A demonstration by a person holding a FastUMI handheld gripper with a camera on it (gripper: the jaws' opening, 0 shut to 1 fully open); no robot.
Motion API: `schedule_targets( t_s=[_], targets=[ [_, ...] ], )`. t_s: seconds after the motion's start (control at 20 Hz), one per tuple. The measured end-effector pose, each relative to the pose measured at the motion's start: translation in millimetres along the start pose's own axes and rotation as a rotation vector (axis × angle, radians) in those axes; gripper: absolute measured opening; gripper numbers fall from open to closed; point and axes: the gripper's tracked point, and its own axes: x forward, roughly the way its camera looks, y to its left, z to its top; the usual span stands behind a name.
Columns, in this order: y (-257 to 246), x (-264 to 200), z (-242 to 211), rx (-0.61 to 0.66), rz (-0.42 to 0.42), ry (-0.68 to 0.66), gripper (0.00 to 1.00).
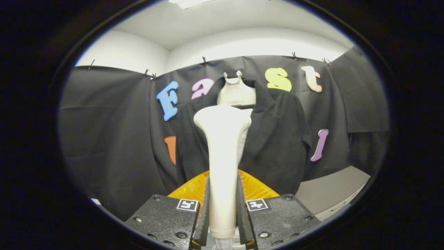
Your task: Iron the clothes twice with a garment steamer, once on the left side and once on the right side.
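On the left of the frame the black cloth wall (104, 132) hangs in folds, pinned along its top edge by small clips (204, 60), with a pale wall and ceiling above it. Nothing on that side lies between the tool and the garment.

In the centre the gripper (223, 211) sits at the bottom of the frame, its two fingers closed narrow on the handle of the steamer (222, 152), one pressing each flank. The steamer stands upright between them, handle low and broad head at the top, probably so that the head can be laid flat against the cloth and drawn along it. Behind the fingers an orange ribbed part (256, 187) shows, likely part of the rig.

Just beyond the steamer head the dark jacket (277, 139) hangs on a pale hanger (236, 92) against the wall, in the centre and right of centre. The steamer hides much of the jacket's left half; whether the head touches the cloth cannot be told.

At lower right a grey surface (333, 191) lies below the jacket's hem, well aside from any likely stroke.
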Motion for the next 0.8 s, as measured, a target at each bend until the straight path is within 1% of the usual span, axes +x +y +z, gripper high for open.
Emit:
schedule_targets(
  t_s=[0.15,0.35,0.5,0.65,0.8],
  targets=[
    [27.9,14.0,22.3,-0.039,0.009,-0.04,0.37],
    [49.6,37.4,28.5,-0.071,-0.006,-0.04,0.37],
    [58.9,55.6,29.0,-0.098,-0.029,-0.035,0.37],
    [62.3,69.7,22.0,-0.096,-0.043,-0.003,0.37],
    [61.3,70.5,10.5,-0.09,-0.052,0.025,0.37]
  ],
)
